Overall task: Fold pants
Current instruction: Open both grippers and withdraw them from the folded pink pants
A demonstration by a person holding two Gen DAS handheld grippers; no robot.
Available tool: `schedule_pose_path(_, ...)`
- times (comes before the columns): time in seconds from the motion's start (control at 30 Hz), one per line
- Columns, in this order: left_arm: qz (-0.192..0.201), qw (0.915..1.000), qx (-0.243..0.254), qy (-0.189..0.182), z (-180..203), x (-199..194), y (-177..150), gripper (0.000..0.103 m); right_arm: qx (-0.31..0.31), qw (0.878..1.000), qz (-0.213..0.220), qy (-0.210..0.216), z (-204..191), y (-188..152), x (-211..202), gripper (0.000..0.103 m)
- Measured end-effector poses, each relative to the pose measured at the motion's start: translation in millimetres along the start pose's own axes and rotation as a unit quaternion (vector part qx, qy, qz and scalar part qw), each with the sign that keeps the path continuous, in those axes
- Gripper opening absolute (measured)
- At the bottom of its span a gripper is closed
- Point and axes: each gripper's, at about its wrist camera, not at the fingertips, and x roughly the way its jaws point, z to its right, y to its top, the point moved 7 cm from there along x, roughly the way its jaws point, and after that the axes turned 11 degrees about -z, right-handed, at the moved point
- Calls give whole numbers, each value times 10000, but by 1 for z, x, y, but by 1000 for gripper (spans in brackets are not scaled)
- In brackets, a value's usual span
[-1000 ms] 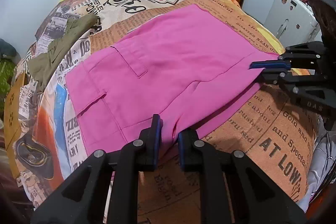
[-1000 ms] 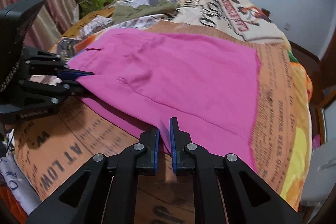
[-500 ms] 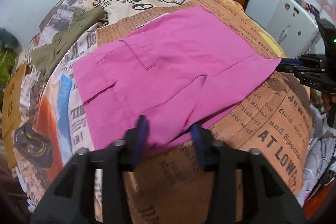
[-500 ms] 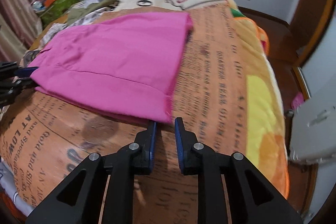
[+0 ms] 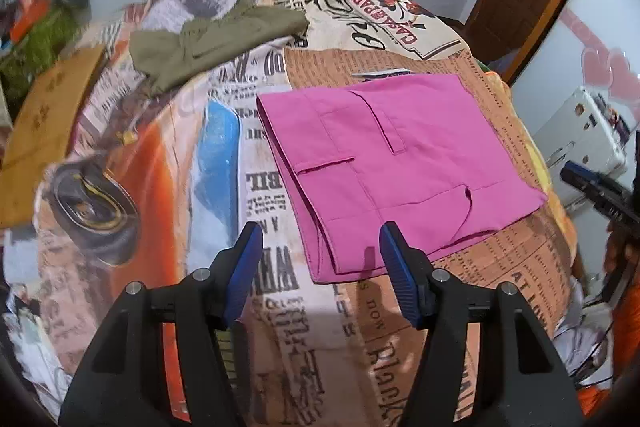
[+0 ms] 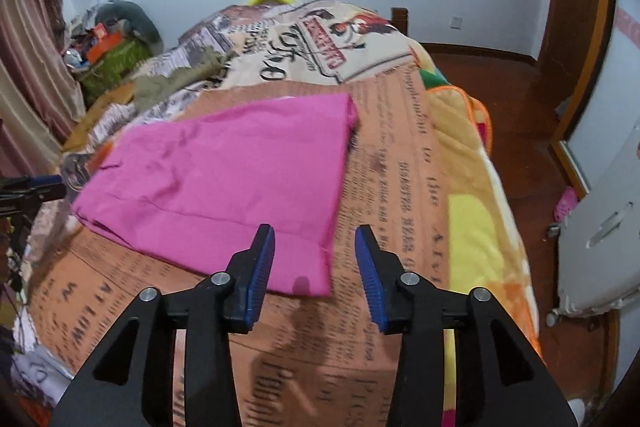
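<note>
Left gripper (image 5: 318, 247) was unclenching, jaws apart with nothing pinched; the near left corner of the pink pants (image 5: 396, 167) showed in the gap past the pads, lying loose. Your pants sat folded into a rough rectangle on the bed (image 5: 260, 307), on the newspaper-print blanket, pocket side up in the left wrist view. An olive garment (image 5: 216, 43) lay well apart toward the far left, clear of the work.

Right gripper (image 6: 314, 255) was also unclenching, empty, with the near right corner of the pants (image 6: 224, 179) showing between its pads.

My read: a fold had just been laid down and you were letting go, so the step in hand was a clean release.

- Lift both grippers straight off. Any sideways drag with the pads near the cloth could pull the top layer askew.
- The near edge in the left wrist view showed layers slightly stepped, so if another fold is due, square that edge first.
- For a next fold, pinch all layers at each corner, not just the top one, or the stack will likely split.
- Keep both grippers level with each other during any carry-over so the crease lands straight.

Thin woven cloth like this probably slides easily on the blanket.
</note>
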Motion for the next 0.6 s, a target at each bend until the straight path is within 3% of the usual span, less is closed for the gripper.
schedule_pose_path(0.1,-126,9998,-45,-115,6,9,-2,46,-17,9999,-101,62,-7,1,14,39)
schedule_pose_path(0.33,-321,9994,14,-96,19,28,-9,40,3,9969,-770,185,-14,-19,61,39)
schedule_pose_path(0.43,-258,9996,-76,-30,15,28,-8,25,51,9963,-822,250,-13,-23,66,39)
schedule_pose_path(0.47,-241,9997,-98,2,14,28,-8,13,63,9961,-836,275,-12,-23,66,39)
schedule_pose_path(0.6,-202,9997,-46,94,13,26,-7,8,117,9955,-875,349,-11,-23,66,39)
